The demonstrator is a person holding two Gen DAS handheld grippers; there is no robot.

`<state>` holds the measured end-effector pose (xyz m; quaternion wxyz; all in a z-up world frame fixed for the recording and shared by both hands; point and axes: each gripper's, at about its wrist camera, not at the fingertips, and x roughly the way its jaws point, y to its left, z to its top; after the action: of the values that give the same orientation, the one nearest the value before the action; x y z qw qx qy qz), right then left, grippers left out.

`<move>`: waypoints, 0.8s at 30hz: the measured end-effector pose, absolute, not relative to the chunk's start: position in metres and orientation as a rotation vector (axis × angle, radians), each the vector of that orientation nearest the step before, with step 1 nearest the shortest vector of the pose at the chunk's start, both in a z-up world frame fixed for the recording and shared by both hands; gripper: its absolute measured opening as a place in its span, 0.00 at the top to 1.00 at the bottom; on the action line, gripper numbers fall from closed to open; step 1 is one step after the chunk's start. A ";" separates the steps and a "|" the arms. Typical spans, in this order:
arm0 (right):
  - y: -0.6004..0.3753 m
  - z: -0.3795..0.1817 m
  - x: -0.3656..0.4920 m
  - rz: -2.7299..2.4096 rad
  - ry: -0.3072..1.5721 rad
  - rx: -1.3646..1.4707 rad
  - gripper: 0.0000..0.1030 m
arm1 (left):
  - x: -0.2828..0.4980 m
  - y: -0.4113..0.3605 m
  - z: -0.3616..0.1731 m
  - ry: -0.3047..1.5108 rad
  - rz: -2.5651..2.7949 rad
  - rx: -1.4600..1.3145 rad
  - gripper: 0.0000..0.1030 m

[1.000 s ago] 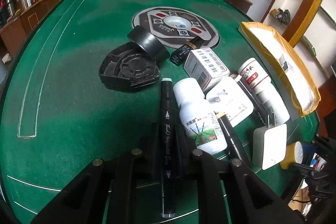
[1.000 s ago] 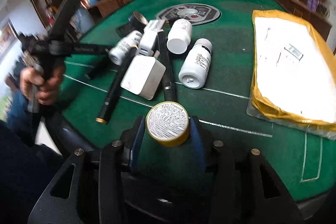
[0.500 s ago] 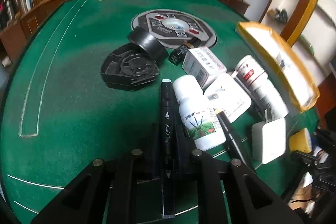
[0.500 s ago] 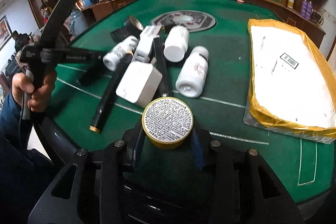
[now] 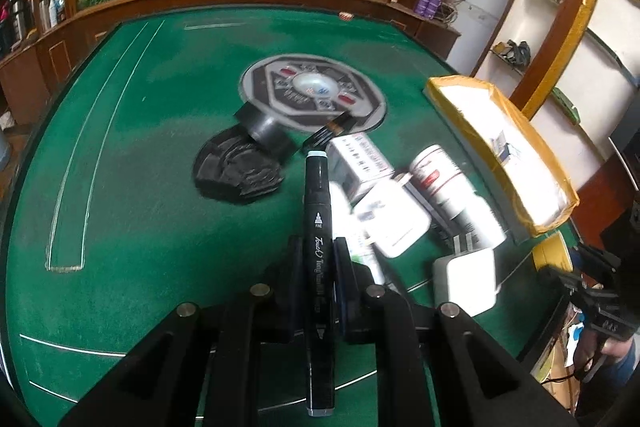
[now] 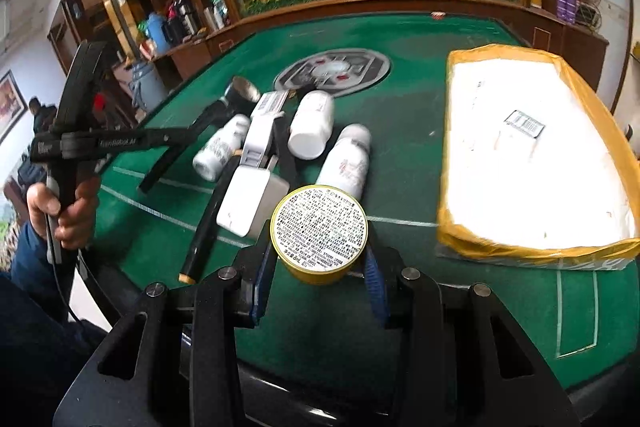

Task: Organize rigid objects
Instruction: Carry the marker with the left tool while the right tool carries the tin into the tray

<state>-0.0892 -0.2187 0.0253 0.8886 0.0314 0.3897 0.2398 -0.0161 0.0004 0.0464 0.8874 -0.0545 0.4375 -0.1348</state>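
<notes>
- While both tools hang over the near edge of the green tabletop [image 5: 120, 187], each one carries something.
- Left tool [image 5: 318, 267]: pads pressed tight on a black marker [image 5: 318, 227]. The marker lies lengthwise between the pads, its pale cap pointing away toward the tabletop's centre, its tail sticking back past the pads toward the camera. It is clear of the felt.
- Right tool [image 6: 318, 259]: pinching a round yellow tin [image 6: 319, 229] by its sides, printed face turned toward the camera, held above the near edge. Its jaws have just closed in a little on the tin.
- Heap of loose things near the middle of the near edge: white bottles [image 6: 310, 125], a white plug adapter [image 6: 252, 205], a second black pen [image 6: 204, 223], a barcoded box [image 5: 360, 163].
- Black moulded tray [image 5: 236, 175] sits left of the heap, a black cup [image 5: 266, 133] tilted against its far side.
- Round grey control panel [image 5: 314, 93] marks the tabletop's centre.
- Yellow-taped white parcel [image 6: 532, 155] lies along the right edge, apart from the heap.
- Right wrist view shows the left tool's handle in a hand [image 6: 66, 211], off the left edge.
</notes>
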 end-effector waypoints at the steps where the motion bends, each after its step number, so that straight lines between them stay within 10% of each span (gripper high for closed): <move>1: -0.223 0.029 -0.088 0.486 0.800 0.071 0.62 | -0.016 -0.004 0.050 0.903 -0.291 -0.110 0.87; 24: -0.335 0.044 -0.004 0.201 0.898 0.147 0.62 | 0.043 -0.188 0.082 0.912 -0.574 -0.003 0.87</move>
<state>-0.0040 -0.3348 0.0440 0.8934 0.0711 0.4328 0.0969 0.0434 -0.1883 0.0823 0.8584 -0.0016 0.4341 -0.2734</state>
